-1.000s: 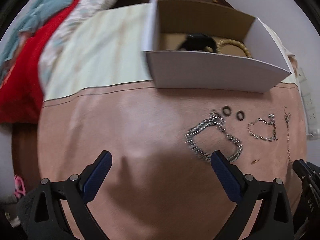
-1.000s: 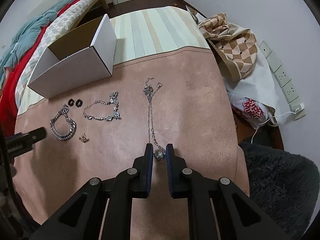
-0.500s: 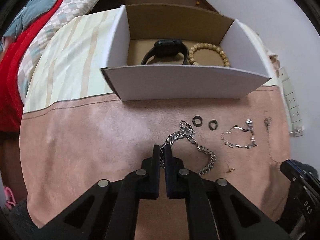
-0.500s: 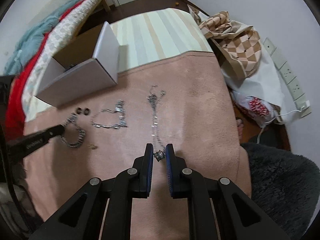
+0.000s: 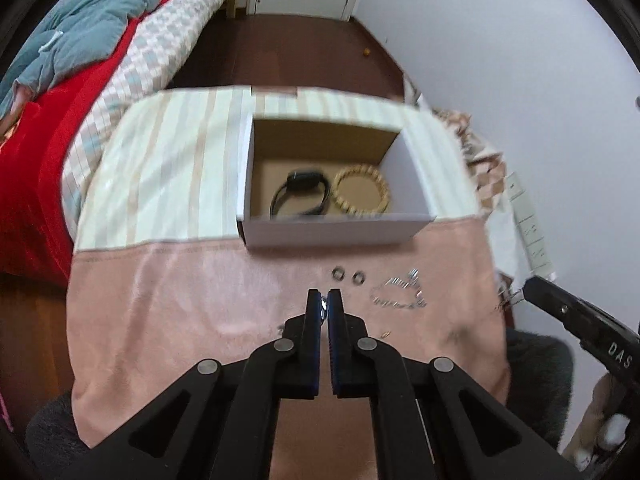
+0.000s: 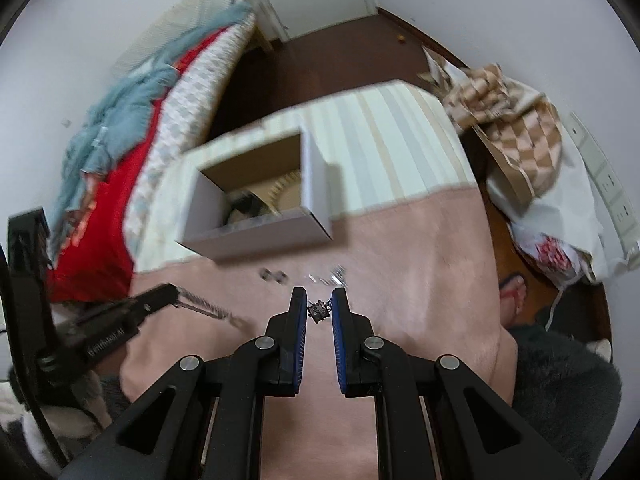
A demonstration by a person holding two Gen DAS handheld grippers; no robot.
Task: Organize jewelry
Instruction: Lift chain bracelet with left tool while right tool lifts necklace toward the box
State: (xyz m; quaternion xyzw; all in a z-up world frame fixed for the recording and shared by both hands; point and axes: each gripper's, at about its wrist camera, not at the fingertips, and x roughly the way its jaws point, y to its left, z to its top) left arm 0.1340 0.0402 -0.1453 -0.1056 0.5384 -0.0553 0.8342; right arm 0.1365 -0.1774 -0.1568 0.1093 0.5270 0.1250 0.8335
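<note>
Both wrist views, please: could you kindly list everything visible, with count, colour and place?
box: 1, white outside and brown inside, far end of the pink cloth
watch: 1, black, inside box, left
bead bracelet: 1, tan, inside box, right
small rings: 2, dark, on cloth before box
thin chain: 1, silver, right of rings
pink cloth: 1, on table
heavy chain: 1, silver, hanging from left claw
pendant necklace: 1, silver, in right claw

The worktop wears a pink cloth over its near part and a cream striped cloth toward the far edge. An open white box straddles the seam between them. Just before it on the pink cloth lie two small dark rings and, rightward, a thin silver chain.
</note>
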